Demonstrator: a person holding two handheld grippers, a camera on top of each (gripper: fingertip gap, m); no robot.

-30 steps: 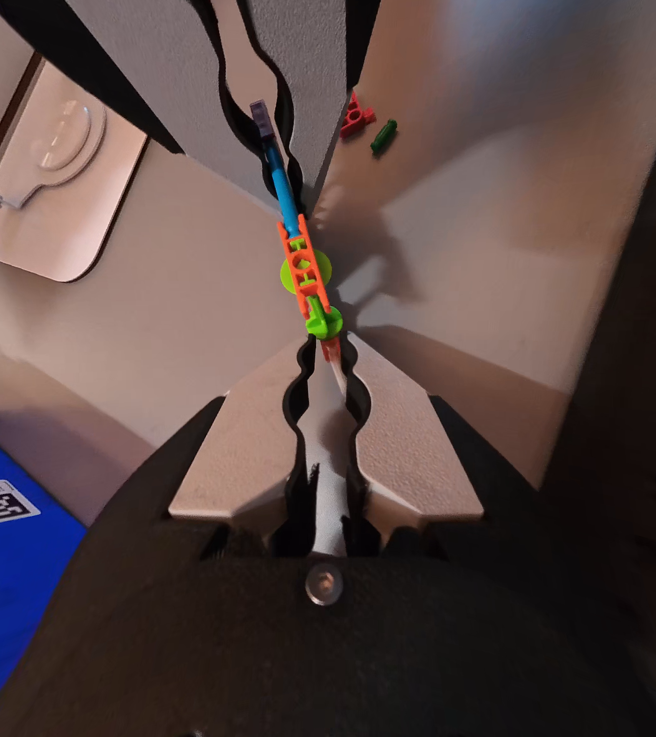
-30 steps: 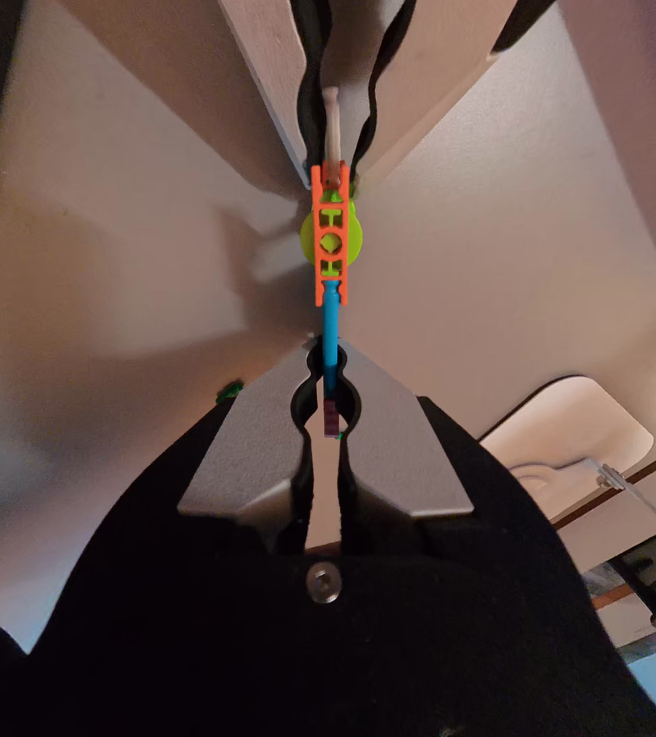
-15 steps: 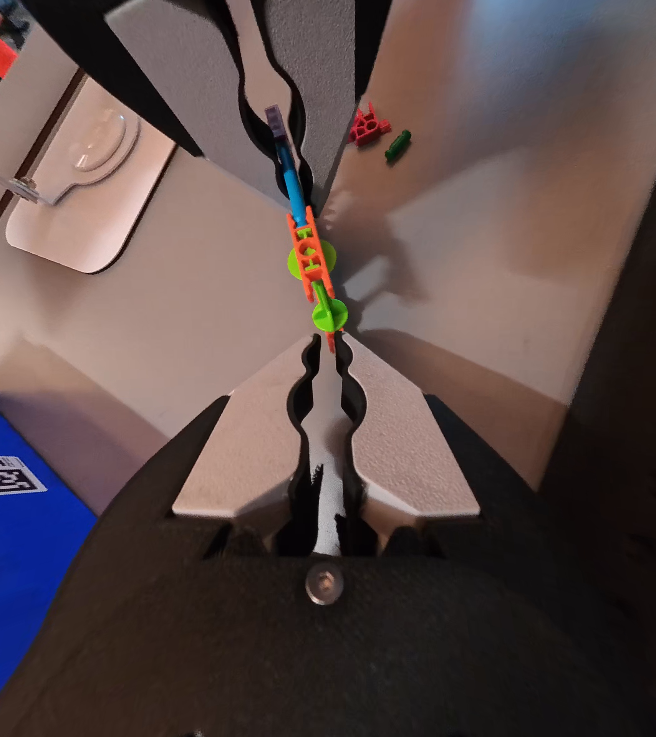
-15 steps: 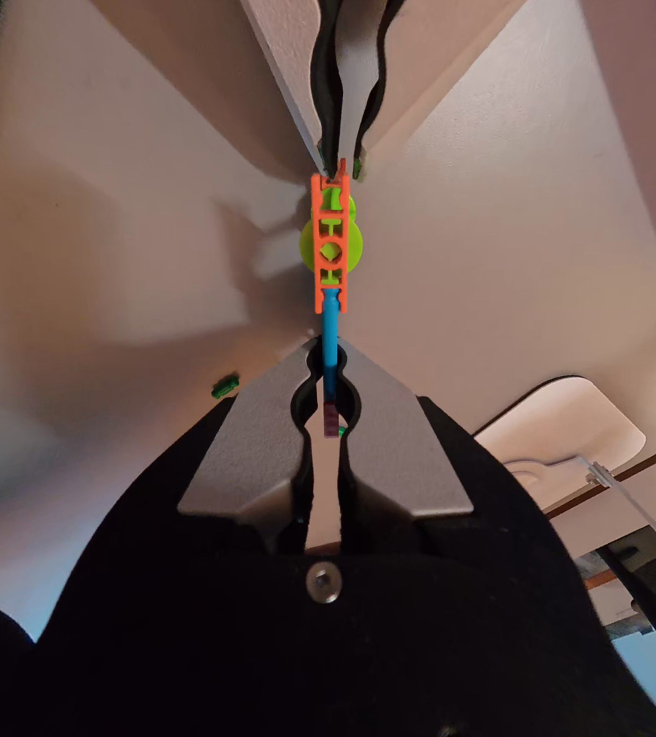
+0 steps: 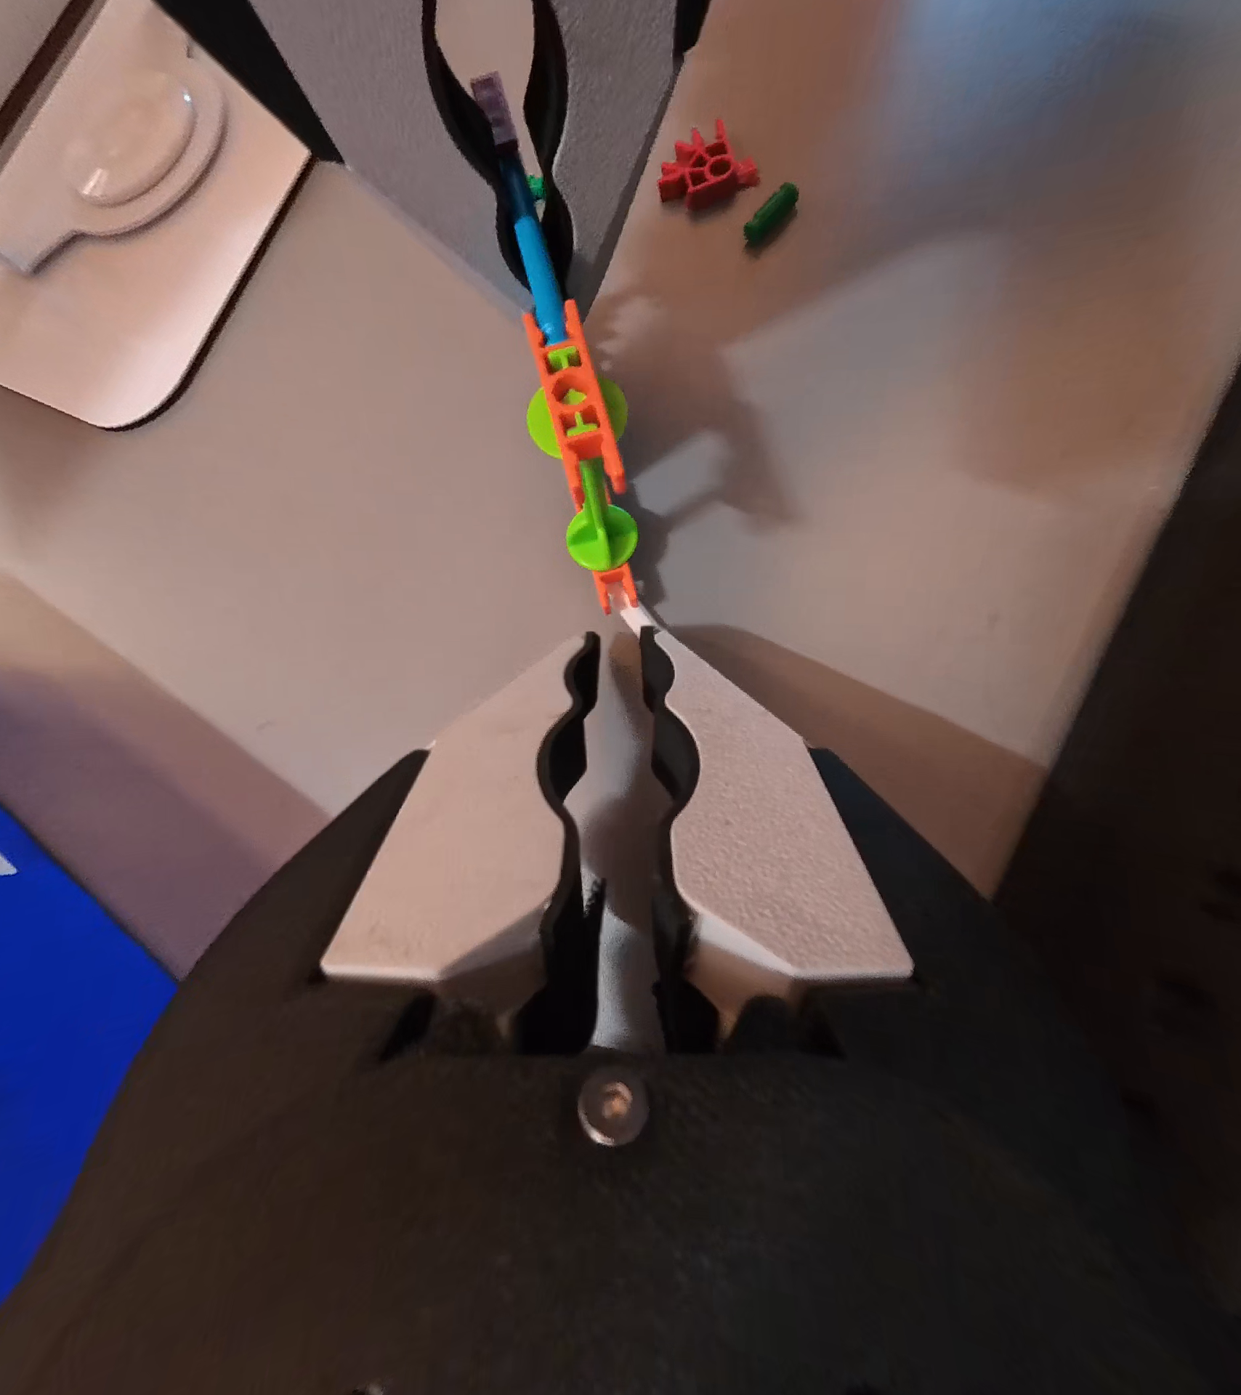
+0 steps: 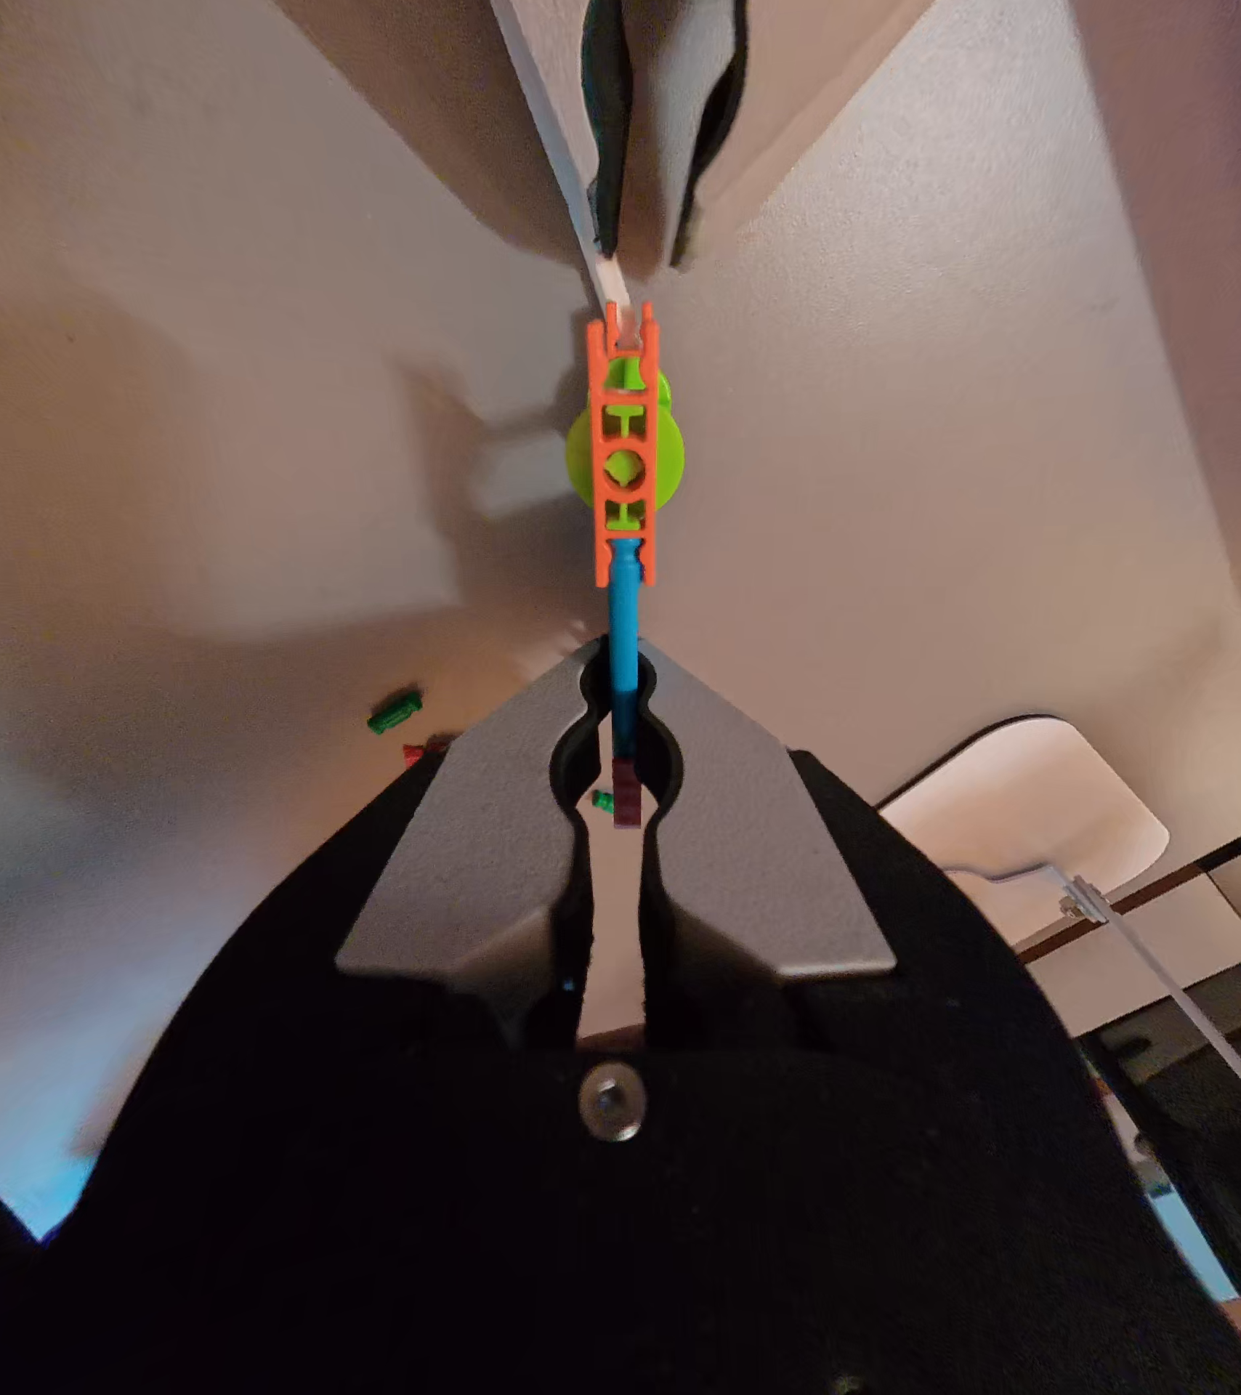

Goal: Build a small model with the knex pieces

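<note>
A small toy assembly hangs in the air between my two grippers. It is an orange ladder-shaped connector [image 5: 578, 400] with light green discs [image 5: 601, 537], a blue rod [image 6: 623, 626] and a purple end piece [image 6: 625, 800]. My right gripper [image 6: 621, 649] is shut on the blue rod, with the purple piece in the hollow of its jaws. A short white rod [image 6: 616, 294] sticks out of the connector's far end. My left gripper [image 5: 617, 642] stands just short of it with its jaws slightly apart. The white rod's tip [image 5: 634, 619] lies by the right fingertip, not between the pads.
On the white table [image 5: 300, 528] lie a red connector [image 5: 708, 170] and a dark green short rod [image 5: 772, 215]. A rounded wooden board with a clear dome [image 5: 89, 226] sits at the table's edge. A blue mat with a printed tag [image 5: 13, 1057] lies at the lower left. Tip to tip, the grippers are about 8 centimeters apart.
My left gripper has drawn back from the assembly; the green disc that touched its tips is now clear of them. The white rod is no longer between its jaws. The right gripper still holds the blue rod.
</note>
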